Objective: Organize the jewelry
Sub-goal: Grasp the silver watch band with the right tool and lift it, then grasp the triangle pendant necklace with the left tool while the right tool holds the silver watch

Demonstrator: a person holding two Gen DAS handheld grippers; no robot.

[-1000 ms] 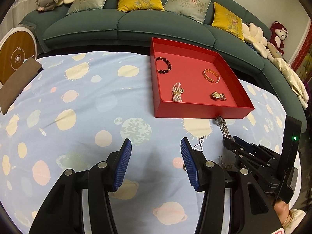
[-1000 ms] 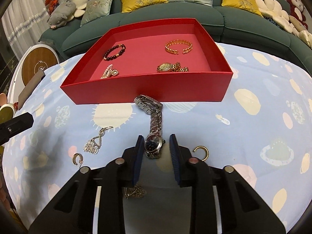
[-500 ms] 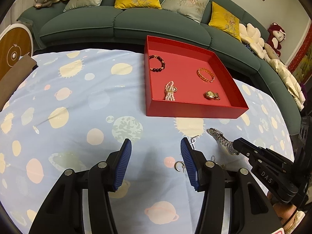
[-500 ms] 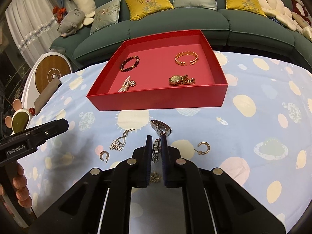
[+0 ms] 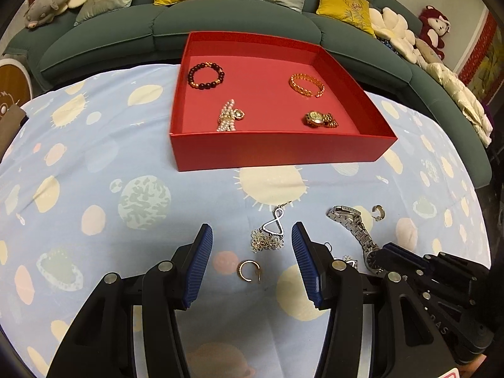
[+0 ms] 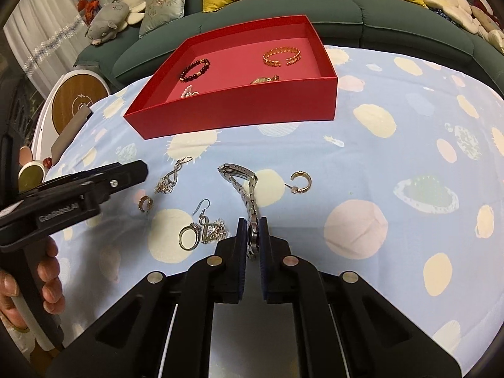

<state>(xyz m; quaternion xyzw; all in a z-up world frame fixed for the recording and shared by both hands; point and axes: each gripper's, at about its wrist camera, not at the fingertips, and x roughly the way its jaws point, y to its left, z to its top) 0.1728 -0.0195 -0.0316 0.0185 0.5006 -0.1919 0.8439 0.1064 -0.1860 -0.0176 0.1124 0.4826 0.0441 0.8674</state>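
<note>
Since the earlier frames the right claw (image 6: 252,236) has been closing on the silver watch (image 6: 244,186); its blue pads now pinch the watch face edge-on, and the metal band trails away toward twelve o'clock onto the bench (image 6: 393,163). Meanwhile the left claw (image 5: 249,252) has shifted across the blue planet-print cloth, so that the loose jewelry now lies between its fingers.

That left claw hangs about half open and holds nothing. Between its blue pads, on the cloth, lie a gold hoop earring (image 5: 249,271) and, just beyond it at twelve o'clock, a silver drop earring (image 5: 271,233).

In the right wrist view, a silver ring (image 6: 189,236) and a second silver drop earring (image 6: 211,223) lie at nine o'clock of the gripped watch, just beside it. Another gold hoop earring (image 6: 300,182) lies at two o'clock.

At twelve o'clock, near the green sofa (image 5: 239,22), stands the red tray (image 5: 277,154). Inside it are a dark bead bracelet (image 5: 206,75), a gold bangle (image 5: 307,85), a pearl bracelet (image 5: 228,116) and a gold watch (image 5: 319,119), all apart from one another.
</note>
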